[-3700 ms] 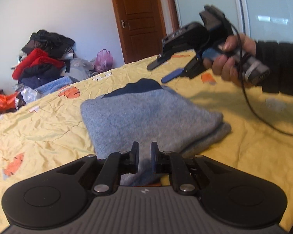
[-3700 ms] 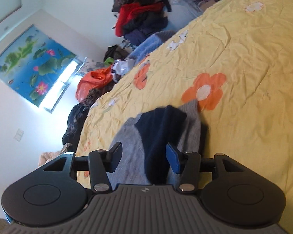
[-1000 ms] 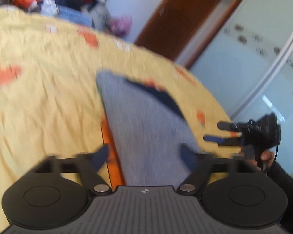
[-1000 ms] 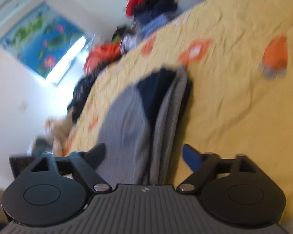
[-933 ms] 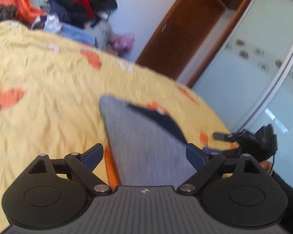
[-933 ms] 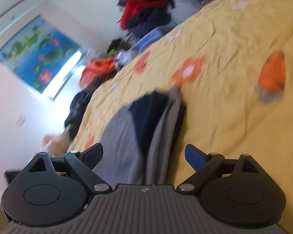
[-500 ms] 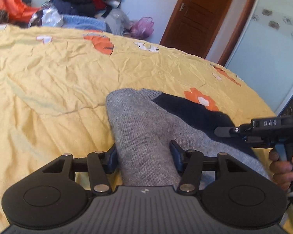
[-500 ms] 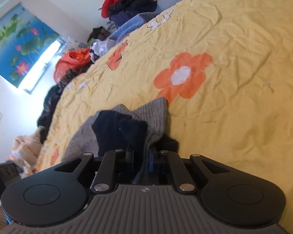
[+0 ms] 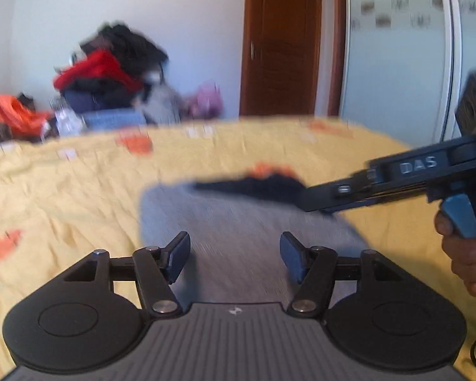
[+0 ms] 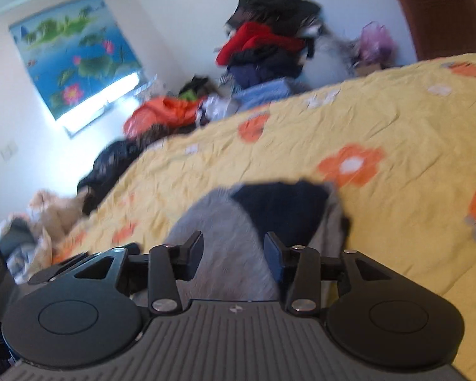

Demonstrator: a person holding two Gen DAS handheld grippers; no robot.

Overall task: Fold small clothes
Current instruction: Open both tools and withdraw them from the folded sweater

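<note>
Yellow bedding with orange flowers covers the bed, and on it, near the front edge, lies the task's thing: a grey knitted garment with a dark navy part at its far end, folded into a thick rectangle.

Both grippers hover low over its near edge. The left gripper has its jaws apart and opening, with grey knit seen between them but not pressed. The right gripper is also opening, its pads clear of the cloth beneath.

Judged from here, the fold could spring loose. The layers at the right edge look uneven, and a pad dragging across the soft knit as a gripper pulls away could lift or skew the top layer. The two grippers are close together, so they might also knock each other; the right one reaches across the garment's far end in the left view.

Beyond the bed, a heap of red, black and blue clothes sits against the white wall, well apart from the work. A wooden door and a flower picture are behind. Nothing lies between the grippers and the garment.
</note>
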